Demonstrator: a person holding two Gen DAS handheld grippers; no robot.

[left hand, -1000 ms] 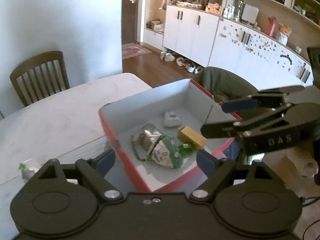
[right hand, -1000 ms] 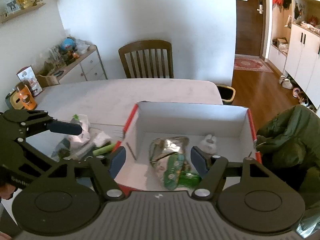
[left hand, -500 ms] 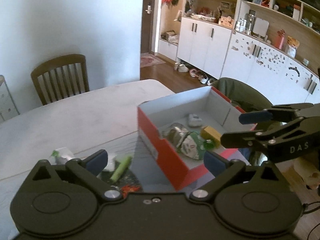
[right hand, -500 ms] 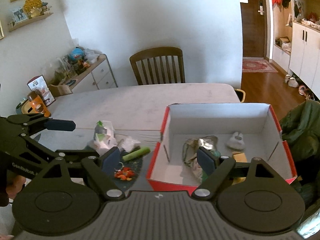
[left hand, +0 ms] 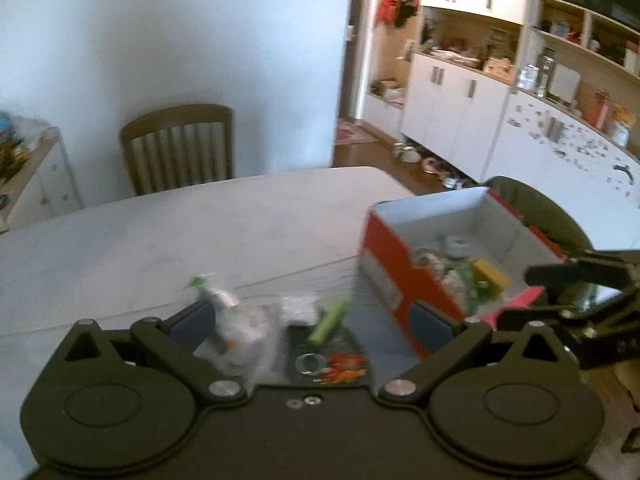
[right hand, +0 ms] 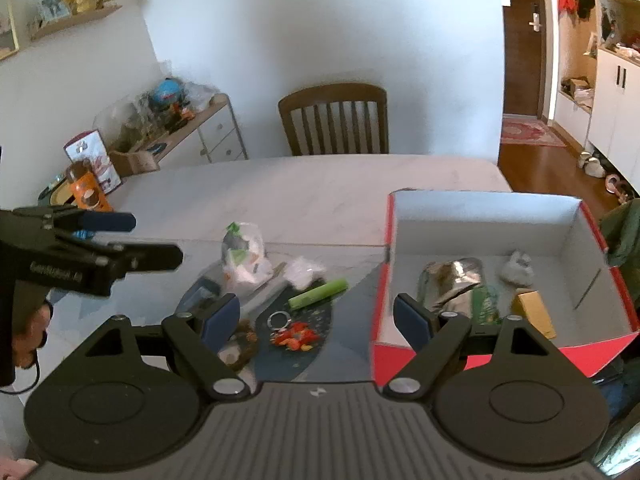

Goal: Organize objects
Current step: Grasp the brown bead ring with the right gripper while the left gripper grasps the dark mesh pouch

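- Left gripper (left hand: 308,322): both fingers spread wide, nothing between them. It hangs above the near part of the table (right hand: 304,196). In the right wrist view it enters from the left edge (right hand: 154,240), held by a hand (right hand: 28,340).
- Right gripper (right hand: 316,318): fingers likewise spread wide and empty. It hangs above the near table edge, straddling the gap between the loose items and the box. In the left wrist view it appears at the right edge (left hand: 516,294), just beside the box's near corner.
- Loose items, directly ahead of both grippers on the table: a red-orange keychain (right hand: 296,336) with a metal ring (right hand: 280,318) touching it; a green stick (right hand: 318,292) lying flat beyond it; a small white crumpled wrapper (right hand: 304,268) just behind the stick; a clear plastic bag (right hand: 242,256) with green print to the left; a brownish clump (right hand: 240,346) near the right gripper's left finger, too blurred to identify.
- Red box (right hand: 380,292): open-topped, white inside, standing on the right side of the table, close beside the loose items.
- Box contents: a silver foil packet (right hand: 456,278), a green packet (right hand: 486,300) partly under it, a yellow block (right hand: 534,312), a small white object (right hand: 516,270) near the far wall.
- Surroundings: a wooden chair (right hand: 334,120) at the far table edge; a low cabinet (right hand: 188,128) to the left; white cupboards (left hand: 452,108) to the right.
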